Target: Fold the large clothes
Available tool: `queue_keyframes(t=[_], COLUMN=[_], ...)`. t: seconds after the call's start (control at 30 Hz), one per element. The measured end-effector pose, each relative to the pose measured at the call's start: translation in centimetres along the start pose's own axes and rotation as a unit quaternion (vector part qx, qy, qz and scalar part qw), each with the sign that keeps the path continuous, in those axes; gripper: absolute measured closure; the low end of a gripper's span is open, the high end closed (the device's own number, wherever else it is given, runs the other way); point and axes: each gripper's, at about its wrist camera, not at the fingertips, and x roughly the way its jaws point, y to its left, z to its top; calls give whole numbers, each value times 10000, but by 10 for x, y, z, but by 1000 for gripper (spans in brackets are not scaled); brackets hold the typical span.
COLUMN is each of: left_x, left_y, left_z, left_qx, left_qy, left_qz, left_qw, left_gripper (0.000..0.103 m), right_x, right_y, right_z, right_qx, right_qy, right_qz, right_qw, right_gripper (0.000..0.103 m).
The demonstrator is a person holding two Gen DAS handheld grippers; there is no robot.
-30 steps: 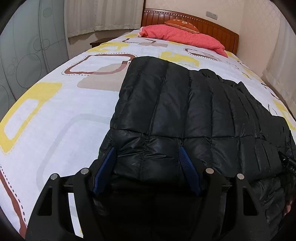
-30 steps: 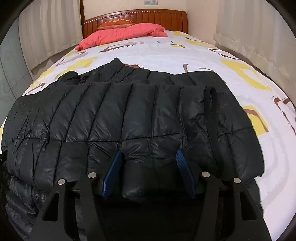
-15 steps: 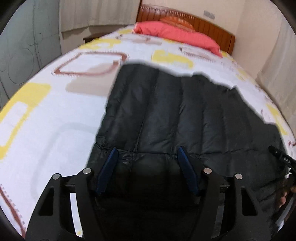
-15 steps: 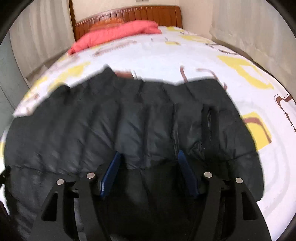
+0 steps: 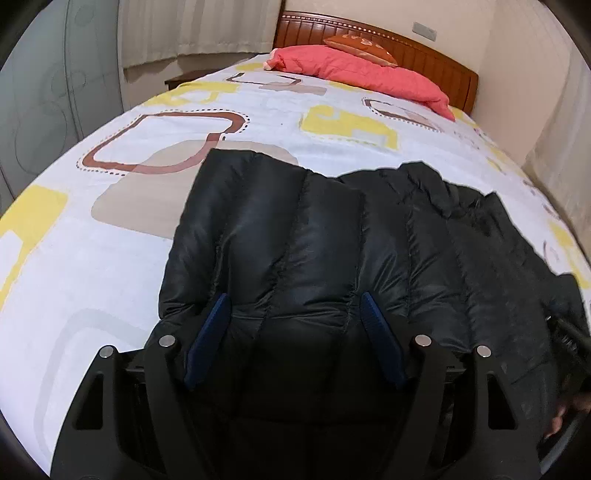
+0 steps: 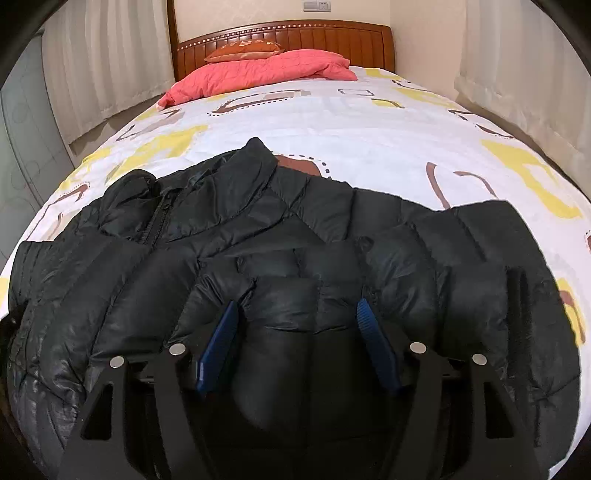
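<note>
A black quilted down jacket (image 5: 332,229) lies across the foot half of the bed, its near part doubled over the rest. My left gripper (image 5: 293,306) has the jacket's puffy folded edge between its blue pads (image 5: 218,314); its jaws are opening, the fabric still filling the gap. In the right wrist view the jacket (image 6: 258,229) shows its collar and zipper at the far left. My right gripper (image 6: 295,312) likewise has a bulging fold between its pads (image 6: 364,314), jaws opening, pads still touching the fabric.
The bed sheet (image 5: 110,240) is white with yellow and brown shapes. A pink quilt (image 6: 258,70) and an orange cushion (image 6: 243,48) lie by the wooden headboard (image 6: 332,35). Curtains (image 6: 517,74) hang at both sides, a wardrobe (image 5: 55,92) stands left. A hand (image 5: 561,421) shows at the right edge.
Both grippers have carried the jacket's near edge forward toward the headboard and a little down. The doubled layer now lies flatter, and the collar shows in the right wrist view.
</note>
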Motion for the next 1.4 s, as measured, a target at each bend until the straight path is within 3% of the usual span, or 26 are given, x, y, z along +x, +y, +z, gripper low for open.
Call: queue_keyframes(t=[0.13, 0.2, 0.27, 0.33, 0.43, 0.57, 0.73, 0.97, 1.13, 1.33, 1.4], left_x=[-25, -44, -50, -32, -8, -19, -62, -136, -178, -222, -234], left_y=[5, 11, 21, 29, 40, 44, 66, 108, 140, 146, 148], left_z=[0, -2, -8, -11, -13, -10, -32, -104, -171, -229, -246], left_qx=[-60, -111, -172, -242, -474, -548, -840, -1292, -1881, -2126, -2385], left_qy=[-116, -338, -445, -123, 272, 282, 197, 286, 585, 649, 660], left_qz=[-16, -43, 79, 182, 23, 23, -173, -295, -503, -505, -676], left_qw=[9999, 9994, 9988, 9995, 9985, 9981, 9961, 9908, 9791, 9737, 9665], left_gripper=[32, 32, 32, 31, 25, 26, 26, 26, 26, 26, 26], right_x=[-16, -36, -43, -35, -21, -31, -82, -150, -189, -228, -237], right_y=[-7, -18, -30, -40, -47, -44, -62, -112, -148, -175, -180], right_z=[4, 0, -7, -15, -23, -20, -38, -105, -168, -238, -254], right_qx=[77, 181, 209, 243, 329, 315, 483, 681, 1021, 1550, 1699], right_qy=[-26, -243, -301, -86, 9, 23, -165, 80, 319, 502, 513], right_qz=[43, 53, -146, -273, -105, -186, -92, -287, -309, -135, -57], right_qw=[10000, 9995, 9992, 9993, 9994, 9993, 9987, 9972, 9938, 9865, 9841], right_gripper=[38, 36, 36, 36, 34, 34, 33, 33, 33, 33, 33])
